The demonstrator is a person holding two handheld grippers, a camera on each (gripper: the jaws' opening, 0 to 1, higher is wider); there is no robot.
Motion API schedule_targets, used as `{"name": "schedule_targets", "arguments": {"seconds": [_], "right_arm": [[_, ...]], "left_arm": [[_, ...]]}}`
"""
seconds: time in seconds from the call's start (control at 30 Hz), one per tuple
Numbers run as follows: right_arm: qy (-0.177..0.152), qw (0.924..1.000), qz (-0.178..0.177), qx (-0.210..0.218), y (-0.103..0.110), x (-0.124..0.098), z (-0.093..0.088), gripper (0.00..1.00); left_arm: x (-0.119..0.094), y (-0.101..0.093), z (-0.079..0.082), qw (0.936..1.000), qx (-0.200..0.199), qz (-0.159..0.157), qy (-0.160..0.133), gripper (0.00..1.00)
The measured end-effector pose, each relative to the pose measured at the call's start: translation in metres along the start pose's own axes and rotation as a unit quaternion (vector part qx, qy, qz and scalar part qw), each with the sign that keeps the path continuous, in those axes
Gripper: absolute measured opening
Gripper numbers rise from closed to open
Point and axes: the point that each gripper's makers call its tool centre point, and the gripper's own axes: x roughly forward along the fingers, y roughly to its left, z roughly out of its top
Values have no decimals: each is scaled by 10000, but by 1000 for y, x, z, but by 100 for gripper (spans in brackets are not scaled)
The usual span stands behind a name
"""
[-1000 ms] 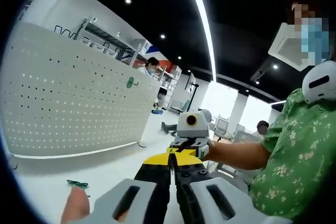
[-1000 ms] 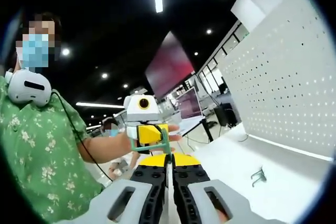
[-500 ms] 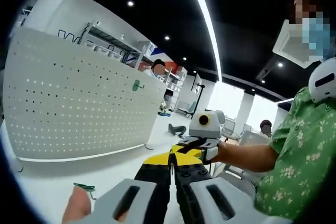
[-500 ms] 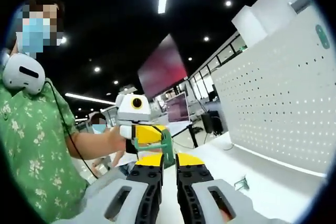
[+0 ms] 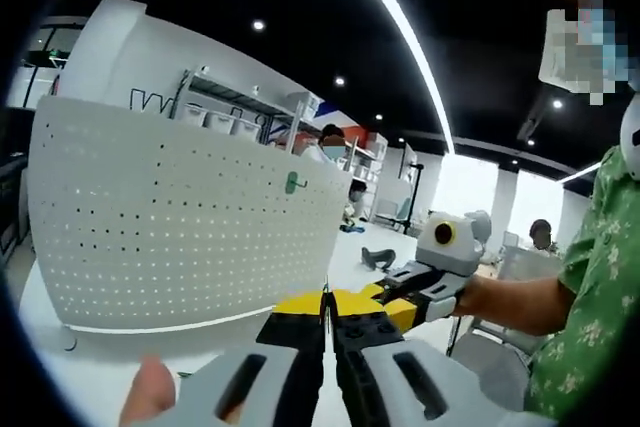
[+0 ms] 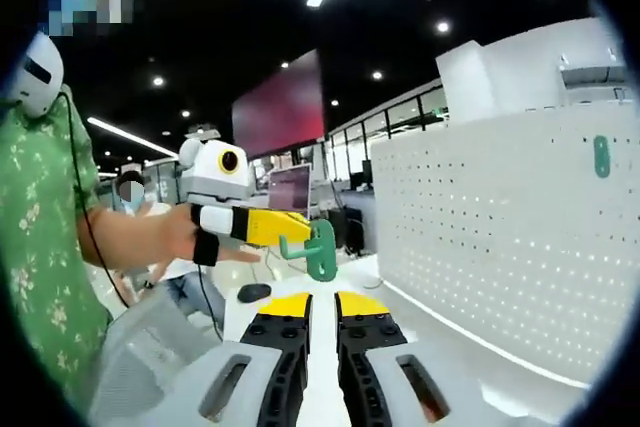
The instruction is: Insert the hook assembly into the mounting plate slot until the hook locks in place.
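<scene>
The left gripper (image 5: 326,299) has its yellow tips pressed together, and the right gripper view shows why: there the left gripper (image 6: 295,238) reaches in from 9 o'clock clamped on the shank of the green hook (image 6: 320,248), curl hanging down, off the table. The right gripper (image 6: 323,302) sits just below it at 6 o'clock with a narrow gap between its jaws and nothing in it. A second ago those jaws were shut right under the hook, half a second ago they parted, and now the hook stands clear above them, so the hook looks to be in the left gripper alone. In the left gripper view, the right gripper (image 5: 397,309) hangs at 4 o'clock, near the left tips but not touching. Both views have swung round, and the white perforated mounting plate (image 5: 180,217) now spreads across 9 to 11 o'clock in the left gripper view, and across 3 o'clock in the right gripper view (image 6: 500,237). A second hook (image 6: 601,156) already sits high on it, also visible in the left gripper view (image 5: 292,183). The held hook is well apart from the plate, so insertion has not begun; the approach is next.
</scene>
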Motion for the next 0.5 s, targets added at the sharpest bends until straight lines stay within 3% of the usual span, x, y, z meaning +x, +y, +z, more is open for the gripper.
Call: {"name": "schedule_targets", "arguments": {"seconds": [0.2, 0.5], "right_arm": [[10, 9982, -461, -382, -7, -5, 9, 8], [49, 9919, -948, -840, -10, -8, 20, 9]], "left_arm": [[4, 10, 8, 9989, 95, 438, -155, 1], [11, 15, 6, 9962, 254, 826, -61, 1]]}}
